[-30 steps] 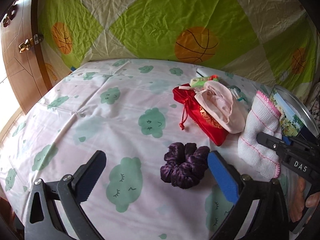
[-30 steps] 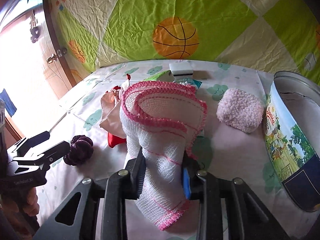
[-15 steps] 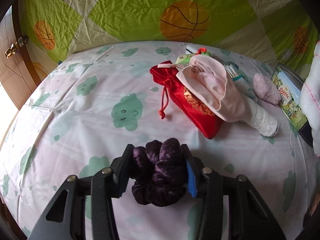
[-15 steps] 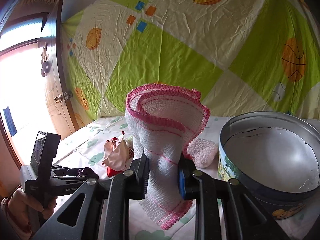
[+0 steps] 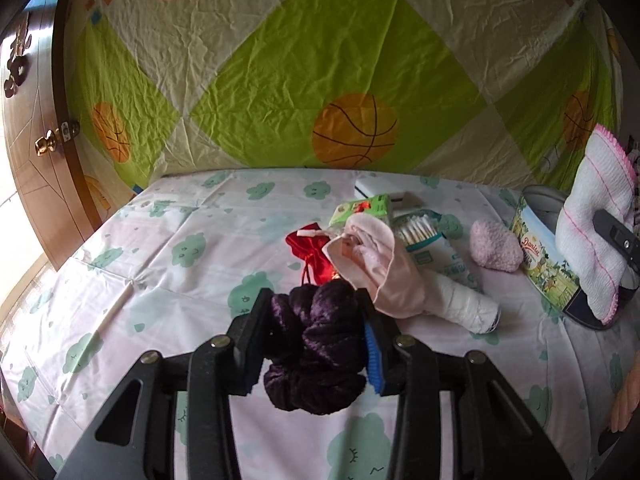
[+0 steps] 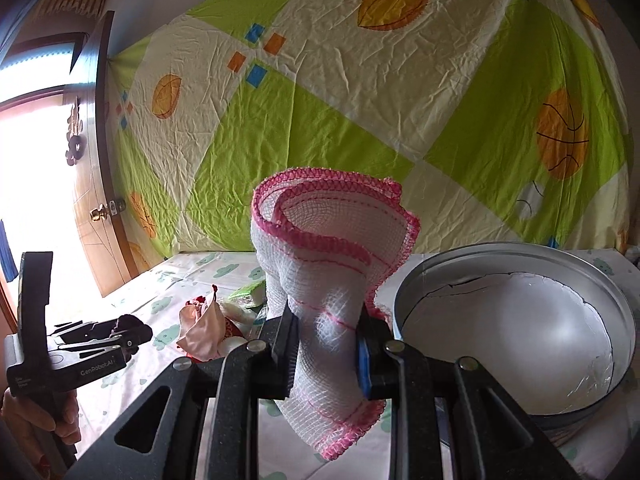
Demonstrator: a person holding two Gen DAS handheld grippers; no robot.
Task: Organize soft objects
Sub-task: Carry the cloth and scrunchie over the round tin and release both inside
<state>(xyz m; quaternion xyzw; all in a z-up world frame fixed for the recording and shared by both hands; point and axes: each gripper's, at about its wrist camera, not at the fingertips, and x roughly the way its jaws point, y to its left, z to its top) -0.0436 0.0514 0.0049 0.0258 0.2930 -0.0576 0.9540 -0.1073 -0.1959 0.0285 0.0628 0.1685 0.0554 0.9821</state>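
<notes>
Lifted clear of the bed since half a second ago, the purple velvet scrunchie [image 5: 316, 344] now hangs pinched in the left claw [image 5: 316, 332], whose fingers press it from both sides above the cloud-print sheet [image 5: 168, 280]. Over on the other side, the right claw [image 6: 326, 344] grips a white mesh cloth with pink edging [image 6: 332, 264], holding it upright just beside the open round tin [image 6: 516, 344] and a little closer to it than before. On the bed between the two lie a red drawstring pouch [image 5: 310, 248], a pale pink glove [image 5: 384, 272] draped partly over it, a white roll [image 5: 464, 300], a pack of cotton swabs [image 5: 420, 230] and a fluffy pink puff [image 5: 496, 248] near the tin.
</notes>
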